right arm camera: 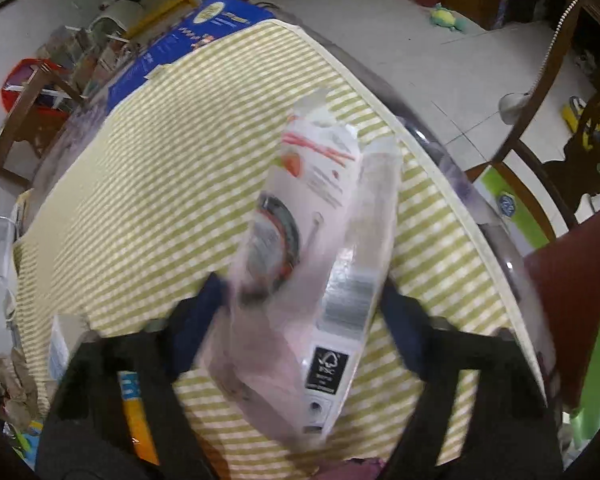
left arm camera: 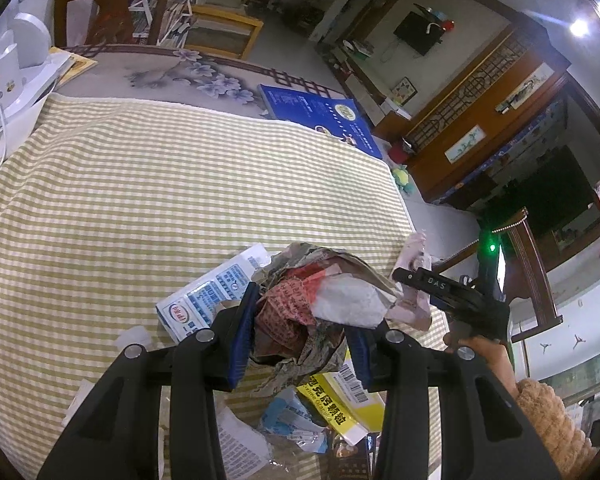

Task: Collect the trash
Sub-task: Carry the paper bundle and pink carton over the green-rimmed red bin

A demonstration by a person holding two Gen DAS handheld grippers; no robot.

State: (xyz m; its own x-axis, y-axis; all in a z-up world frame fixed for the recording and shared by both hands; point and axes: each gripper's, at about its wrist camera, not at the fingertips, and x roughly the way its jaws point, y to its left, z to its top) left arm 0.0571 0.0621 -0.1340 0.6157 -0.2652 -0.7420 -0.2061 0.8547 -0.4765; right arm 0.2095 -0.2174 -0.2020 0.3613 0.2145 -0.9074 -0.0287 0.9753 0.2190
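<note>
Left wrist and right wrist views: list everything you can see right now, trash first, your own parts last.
Crumpled paper wad: one, red, white and grey, clamped between the left gripper's pads.
Pink carton: one, pale pink, between the right gripper's fingers, blurred.
Blue-and-white carton: one, lying on the cloth beside the wad.
Yellow packet: one, under the wad, near table edge.
Checked cloth: one, green and white, covering the table.
Blue book: one, far table edge.
White appliance: one, far left.
Left gripper: black, blue pads, shut on wad.
Right gripper: black, blue pads; grip unclear.
</note>
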